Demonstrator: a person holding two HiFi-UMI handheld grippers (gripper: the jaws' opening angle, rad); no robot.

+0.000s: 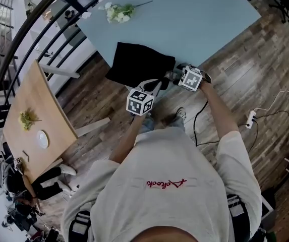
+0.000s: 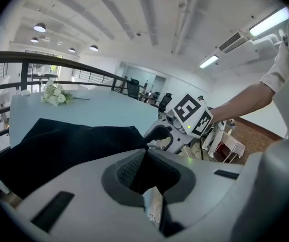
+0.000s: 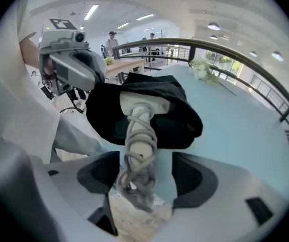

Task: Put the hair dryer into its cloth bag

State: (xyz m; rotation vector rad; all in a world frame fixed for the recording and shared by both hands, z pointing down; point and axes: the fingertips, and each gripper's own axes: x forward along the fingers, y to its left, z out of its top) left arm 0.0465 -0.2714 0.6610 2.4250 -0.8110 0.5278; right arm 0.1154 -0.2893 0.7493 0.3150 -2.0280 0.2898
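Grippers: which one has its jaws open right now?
The right gripper: its jaws stand apart on either side of the cord-wrapped handle of the hair dryer. The left gripper is shut, pinching the edge of the black bag.

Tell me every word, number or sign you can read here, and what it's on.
Red stitched script on the person's shirt: upside down here, not readable for sure.
White tag by the black bag: print too blurred.
Two patterned cubes: black-and-white squares, no letters.
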